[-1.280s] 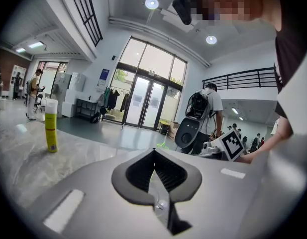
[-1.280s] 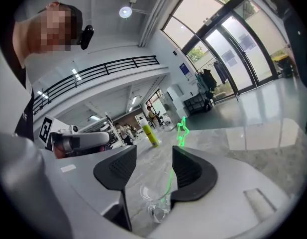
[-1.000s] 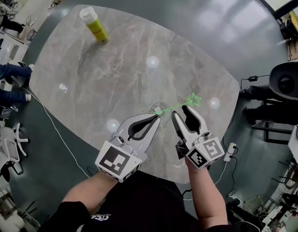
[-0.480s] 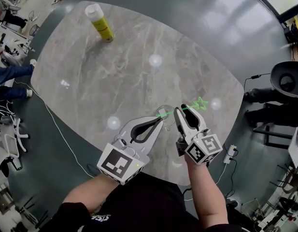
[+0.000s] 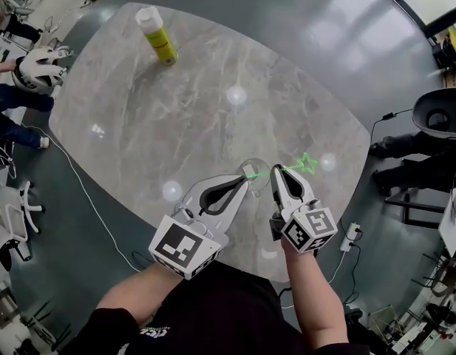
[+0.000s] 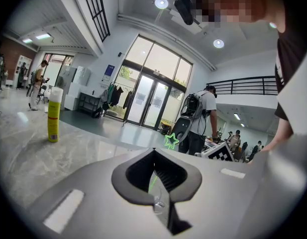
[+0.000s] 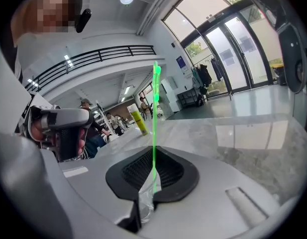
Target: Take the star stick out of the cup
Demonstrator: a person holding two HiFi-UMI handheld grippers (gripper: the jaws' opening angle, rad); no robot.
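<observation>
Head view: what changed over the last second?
The right gripper has just been closing its jaws: wide apart a second ago, they now pinch the star stick just beside the cup. Unchanged: the left gripper stays clamped on the cup's rim, the stick still leans out of the cup, and the yellow bottle stands at the far end of the table.

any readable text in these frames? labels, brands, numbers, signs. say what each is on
Nothing legible.
Yellow can: label print too small.
Black shirt: white print, blurred.
Left cube, right cube: square marker patterns, no letters.
Blue wall sign by the doors: too small.
</observation>
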